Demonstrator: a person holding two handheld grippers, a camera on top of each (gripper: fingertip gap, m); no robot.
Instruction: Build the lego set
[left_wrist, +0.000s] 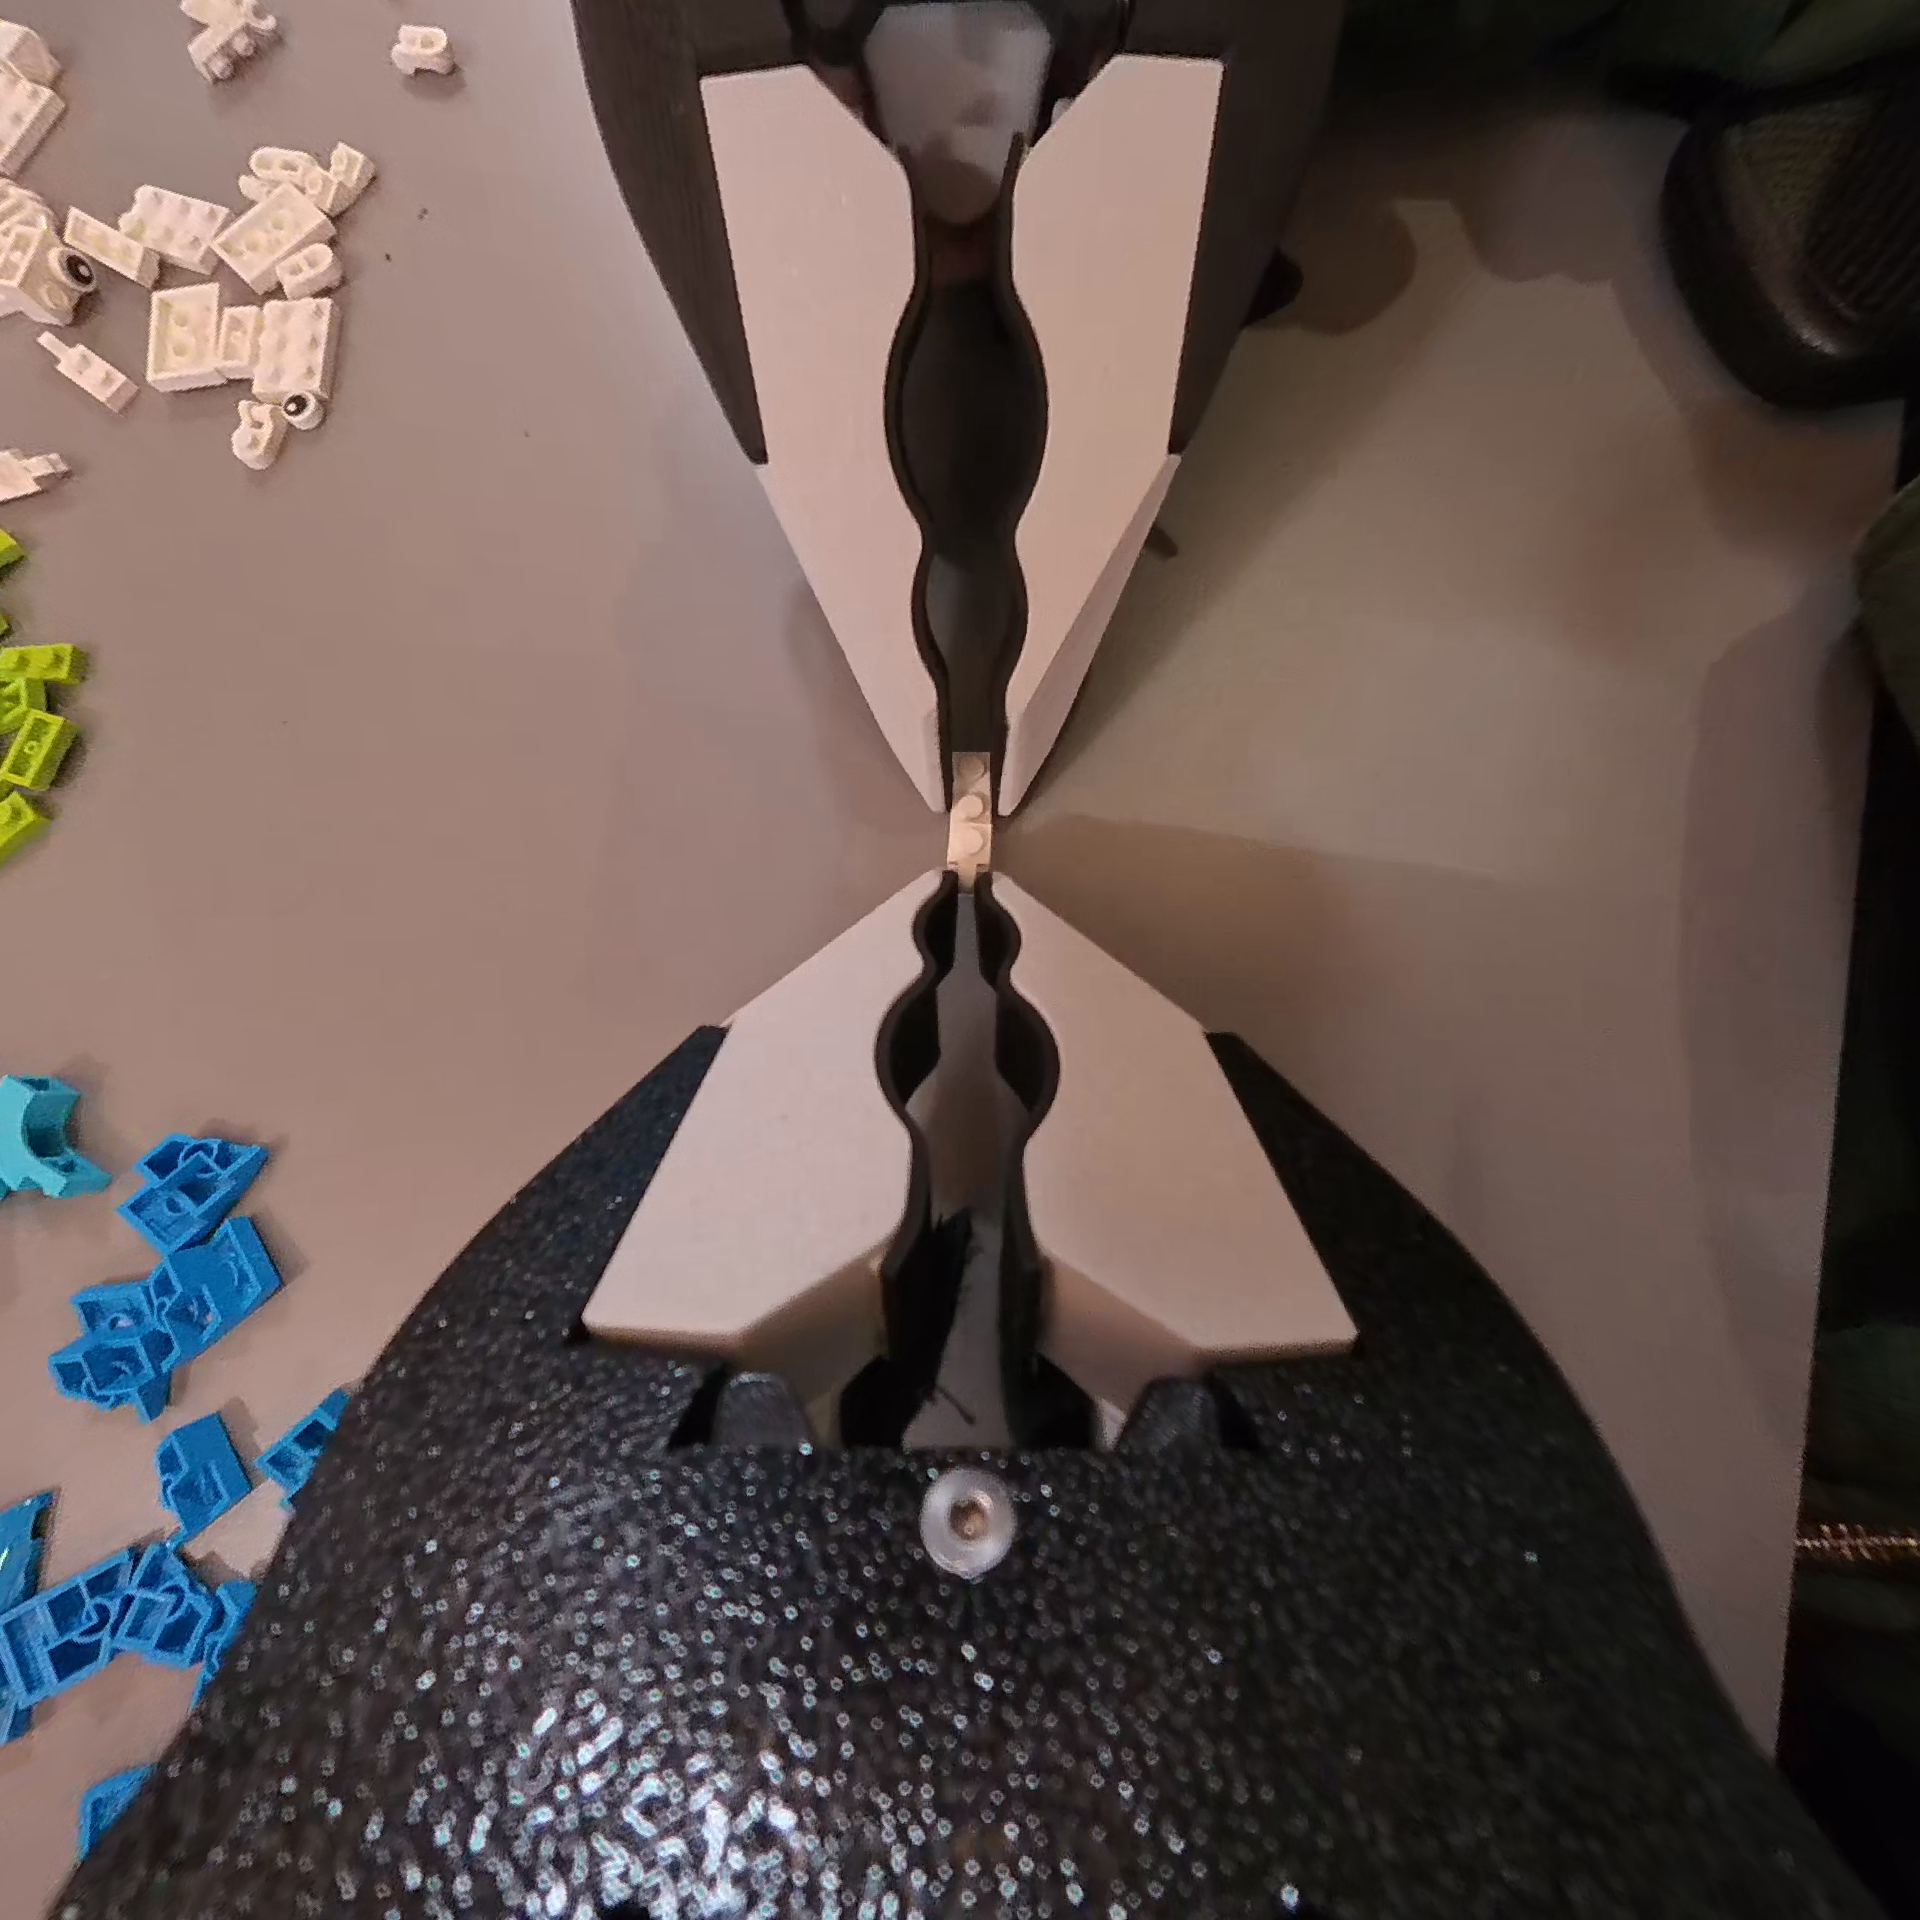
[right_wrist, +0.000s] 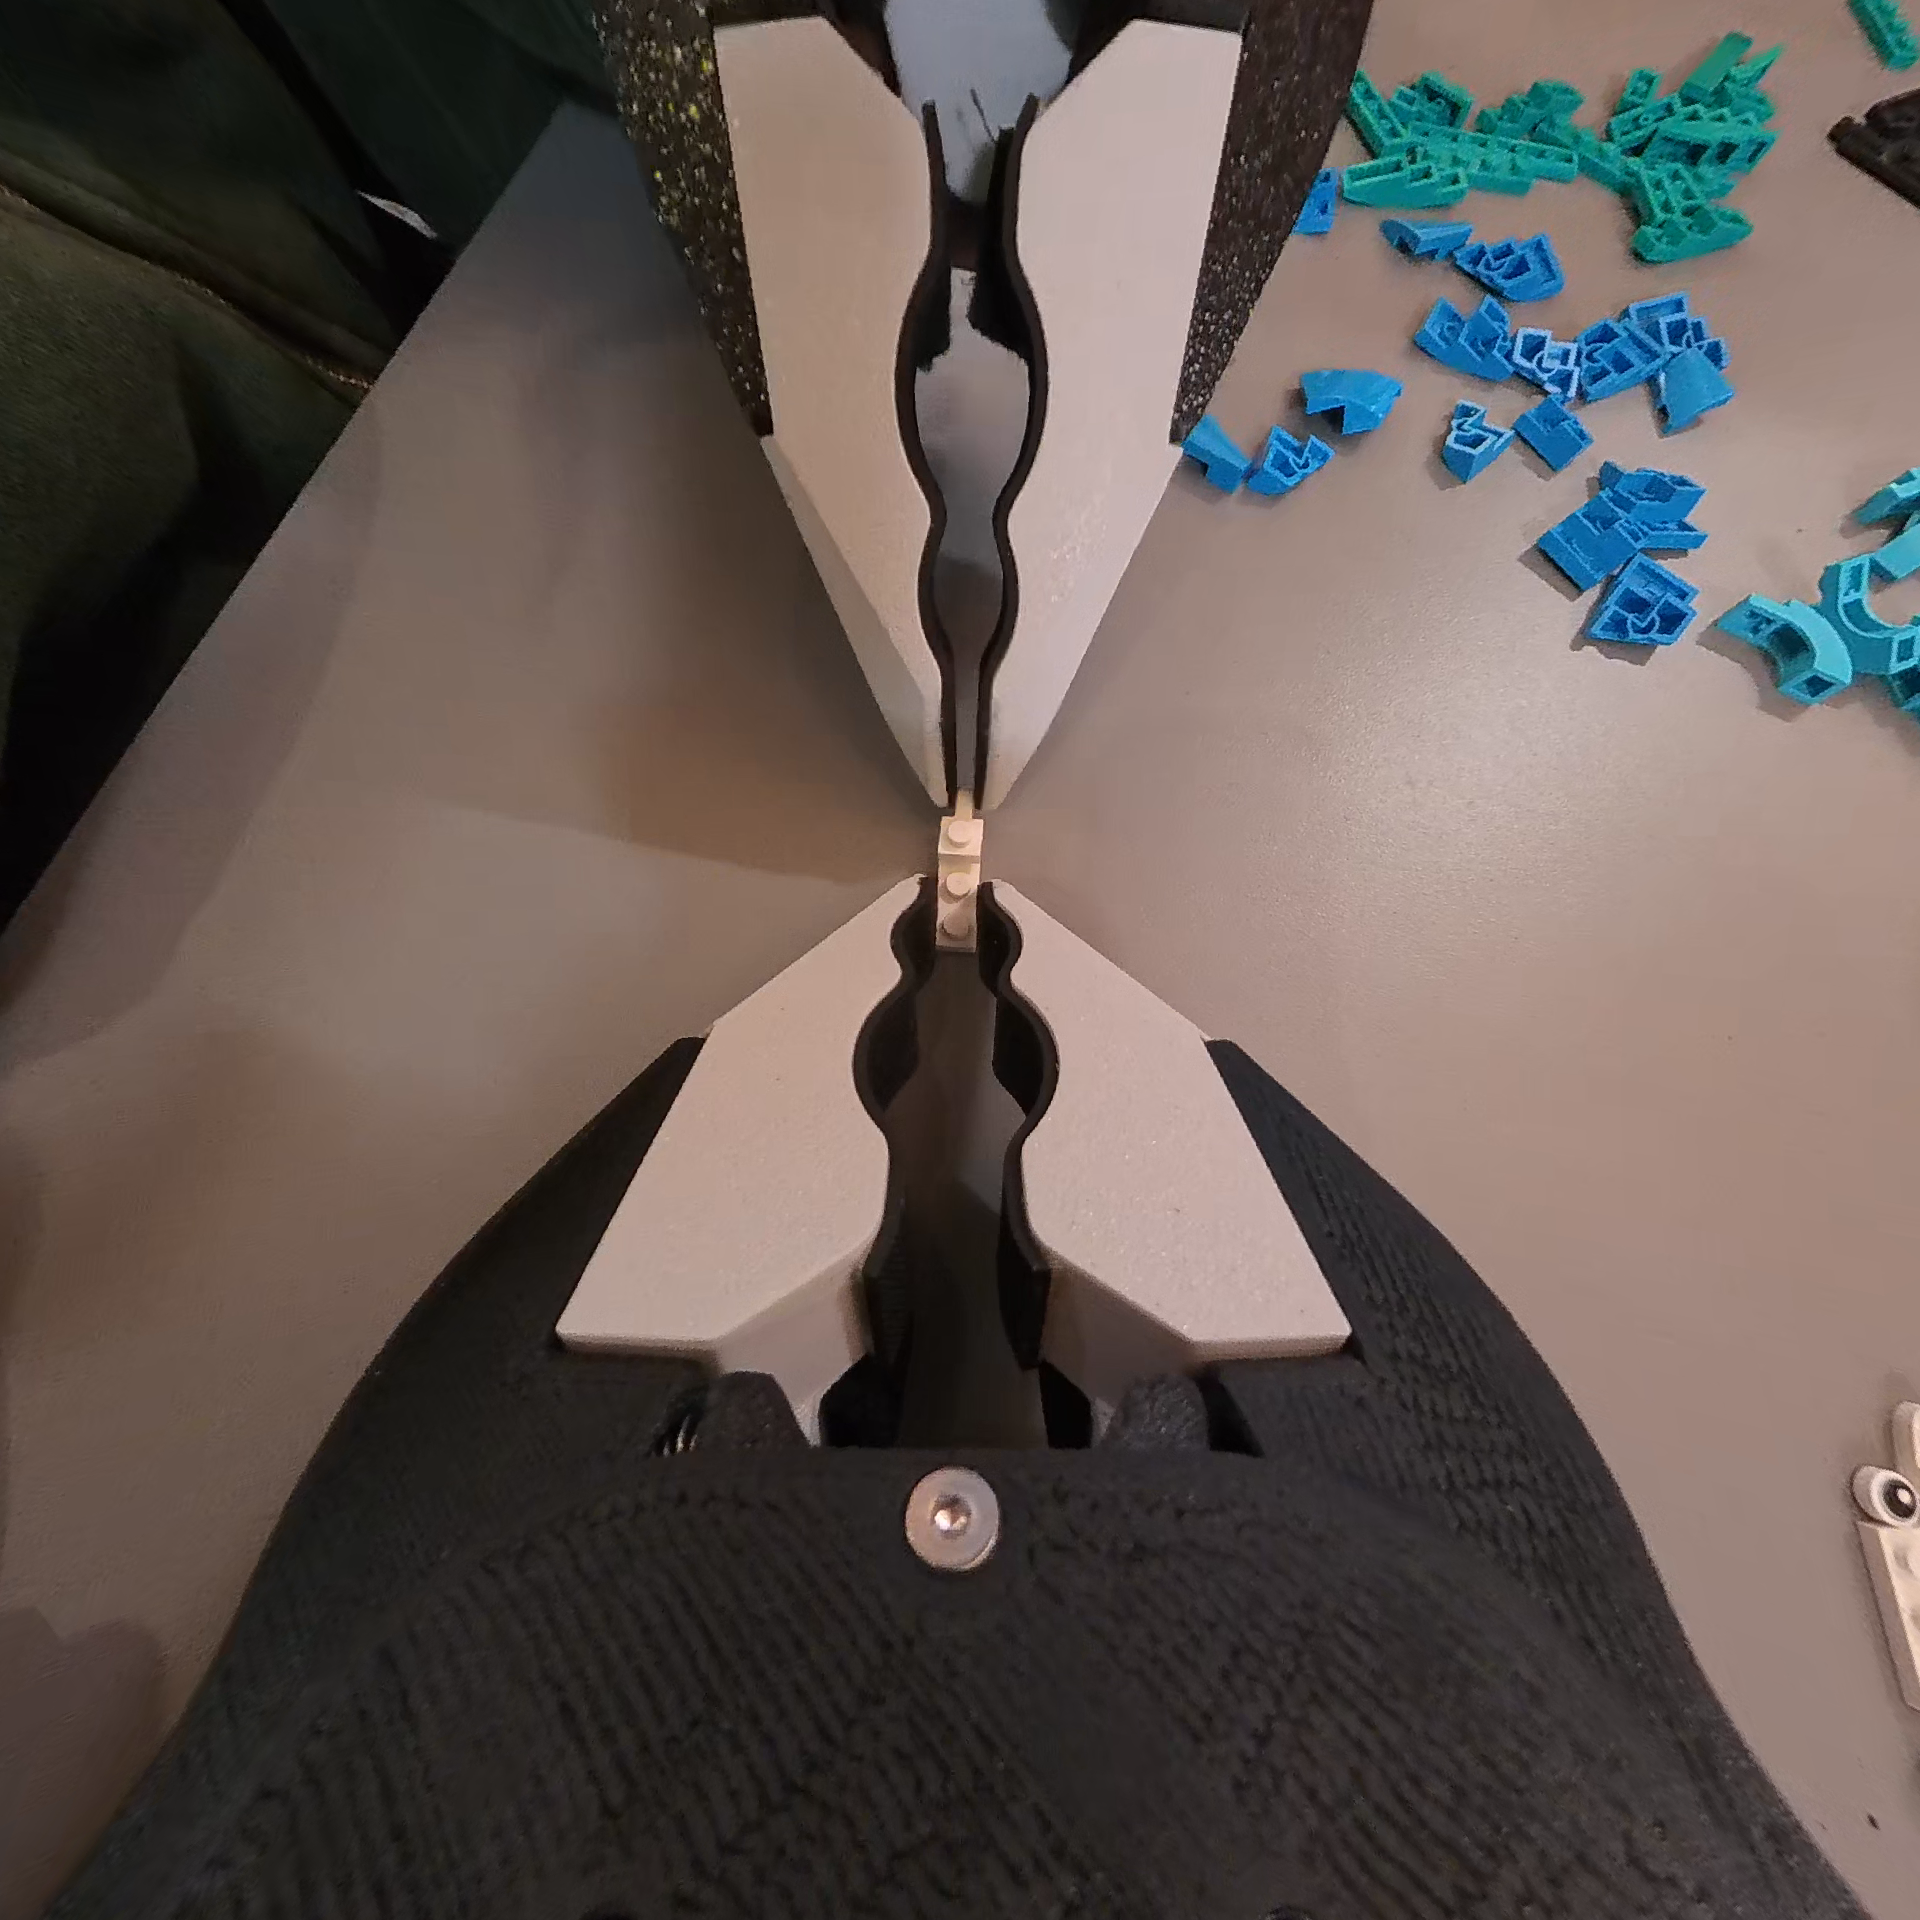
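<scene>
The left gripper (left_wrist: 966, 878) and right gripper (right_wrist: 954, 914) meet tip to tip above the table (right_wrist: 1351, 935), both clamped on one small white piece (right_wrist: 956, 878) held between them. Blue bricks (left_wrist: 177, 1268) and white bricks (left_wrist: 239, 281) lie well aside; the table edge (right_wrist: 343, 416) is near.

A small white studded lego assembly (left_wrist: 970, 821) (right_wrist: 958, 883) hangs above the grey table, pinched at its 12 and 6 o'clock ends. Loose white bricks (left_wrist: 208, 260) lie at 10 o'clock, blue bricks (left_wrist: 156, 1351) (right_wrist: 1558, 416) at 8.
</scene>
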